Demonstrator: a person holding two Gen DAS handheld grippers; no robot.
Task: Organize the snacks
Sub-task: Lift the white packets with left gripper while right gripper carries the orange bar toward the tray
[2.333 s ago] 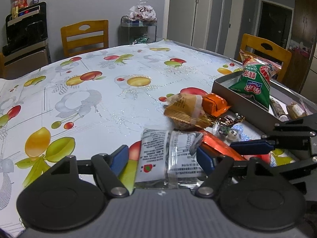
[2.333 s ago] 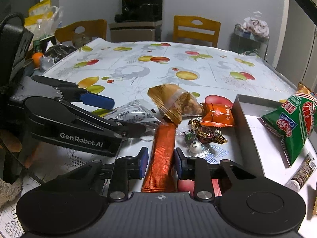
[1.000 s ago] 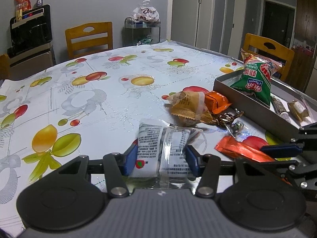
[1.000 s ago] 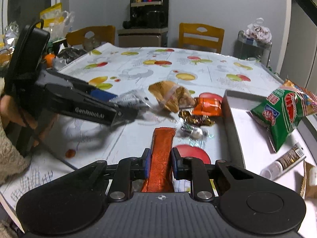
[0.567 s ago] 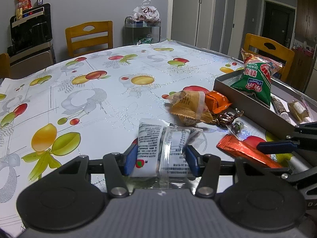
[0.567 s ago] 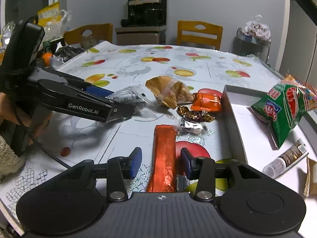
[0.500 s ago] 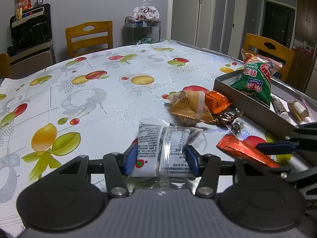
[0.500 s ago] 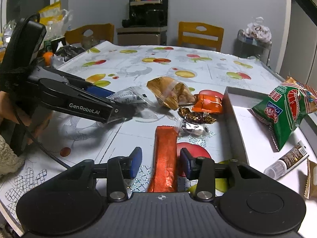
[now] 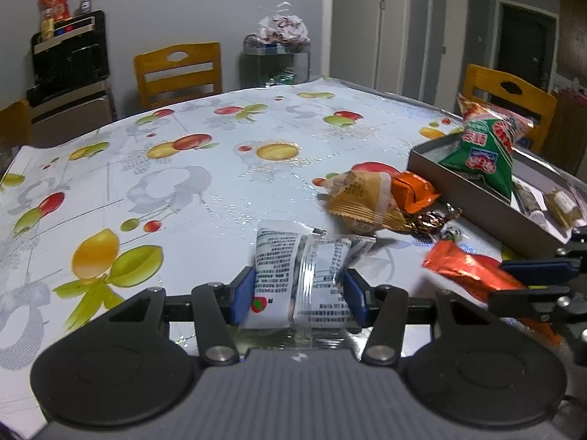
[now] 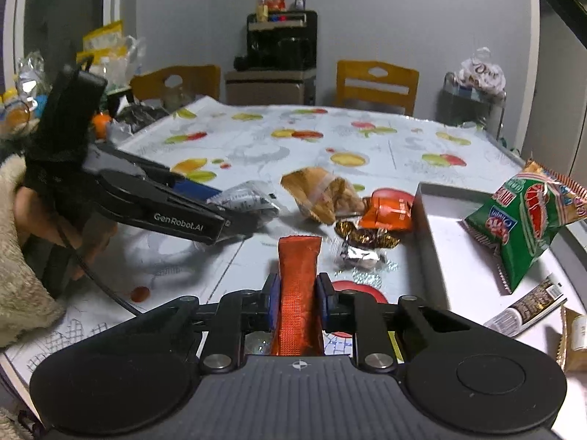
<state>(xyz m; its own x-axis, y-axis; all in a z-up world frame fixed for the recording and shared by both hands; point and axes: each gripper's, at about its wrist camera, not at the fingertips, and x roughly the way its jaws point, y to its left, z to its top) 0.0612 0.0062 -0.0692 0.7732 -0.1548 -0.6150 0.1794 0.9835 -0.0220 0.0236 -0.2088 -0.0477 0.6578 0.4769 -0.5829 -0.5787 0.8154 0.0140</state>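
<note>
My left gripper (image 9: pixel 299 295) is shut on a clear white printed snack packet (image 9: pixel 301 275) and holds it low over the table; it also shows in the right wrist view (image 10: pixel 242 198). My right gripper (image 10: pixel 295 300) is shut on a long orange-red snack stick (image 10: pixel 298 286), lifted above the table; the stick also shows in the left wrist view (image 9: pixel 473 267). A grey tray (image 10: pixel 425 220) at the right holds a green chip bag (image 10: pixel 528 223) and small items.
A tan pastry packet (image 10: pixel 319 194), an orange wrapped snack (image 10: pixel 389 212) and gold and silver candies (image 10: pixel 363 245) lie on the fruit-print tablecloth (image 9: pixel 183 190) left of the tray. Wooden chairs (image 9: pixel 179 73) stand around the table.
My right gripper opened around the orange-red stick on the table, then shut on it again and lifted it. My left gripper kept hold of the white packet and rose slightly.
</note>
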